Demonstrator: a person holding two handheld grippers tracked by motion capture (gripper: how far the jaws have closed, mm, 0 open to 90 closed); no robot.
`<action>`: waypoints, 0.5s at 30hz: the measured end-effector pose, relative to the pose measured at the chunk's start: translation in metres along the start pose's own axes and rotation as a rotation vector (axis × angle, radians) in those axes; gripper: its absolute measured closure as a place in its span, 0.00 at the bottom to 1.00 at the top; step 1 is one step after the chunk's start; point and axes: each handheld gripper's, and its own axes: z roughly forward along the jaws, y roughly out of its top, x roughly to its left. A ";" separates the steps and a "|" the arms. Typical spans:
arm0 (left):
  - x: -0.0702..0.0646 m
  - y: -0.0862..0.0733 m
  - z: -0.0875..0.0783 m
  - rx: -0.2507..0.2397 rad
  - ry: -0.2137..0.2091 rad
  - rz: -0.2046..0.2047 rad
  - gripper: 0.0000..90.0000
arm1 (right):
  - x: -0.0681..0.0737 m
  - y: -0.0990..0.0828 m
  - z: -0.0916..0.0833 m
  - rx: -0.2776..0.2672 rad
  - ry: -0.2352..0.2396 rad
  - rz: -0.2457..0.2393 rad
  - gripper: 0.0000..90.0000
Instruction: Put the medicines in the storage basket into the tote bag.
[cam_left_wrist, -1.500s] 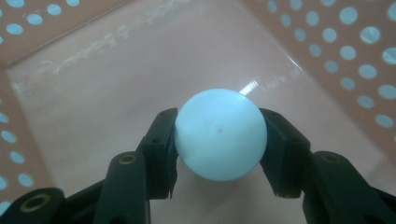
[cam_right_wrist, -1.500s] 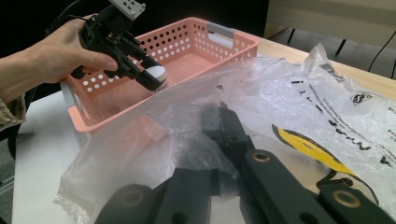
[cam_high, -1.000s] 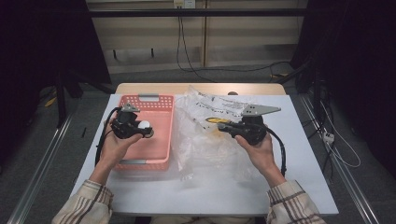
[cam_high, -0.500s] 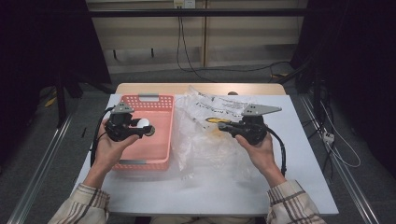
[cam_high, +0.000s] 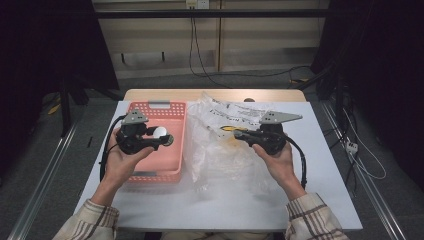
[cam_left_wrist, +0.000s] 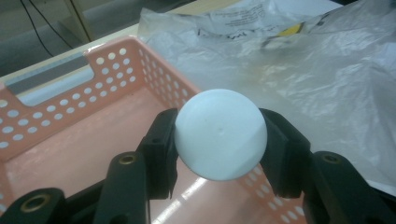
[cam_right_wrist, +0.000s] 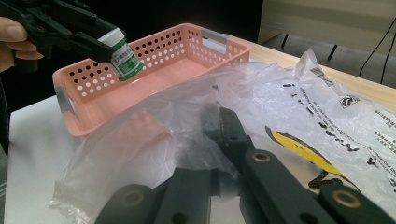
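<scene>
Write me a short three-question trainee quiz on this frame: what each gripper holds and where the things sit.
1. True or false: the left gripper is shut on a small white-capped bottle above the pink basket.
2. What does the right gripper pinch?
A. the basket's rim
B. the clear plastic bag
C. a cable
3. Fill in: on the table, the bag lies on the basket's ____ side in the high view.

Key
1. True: its fingers press the white cap from both sides, and the right gripper view shows a green label on the bottle.
2. B: the plastic bunches where the fingers meet.
3. Right, beside the basket.
</scene>
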 end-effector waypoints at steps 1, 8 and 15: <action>-0.002 0.001 -0.001 -0.001 -0.008 0.001 0.57 | 0.000 0.000 0.000 -0.001 -0.001 0.001 1.00; -0.014 0.008 -0.005 -0.019 -0.028 0.027 0.57 | 0.001 0.000 -0.001 0.001 -0.003 -0.002 1.00; -0.030 0.013 -0.003 -0.040 -0.077 0.057 0.57 | 0.000 0.000 -0.004 -0.005 -0.010 -0.001 1.00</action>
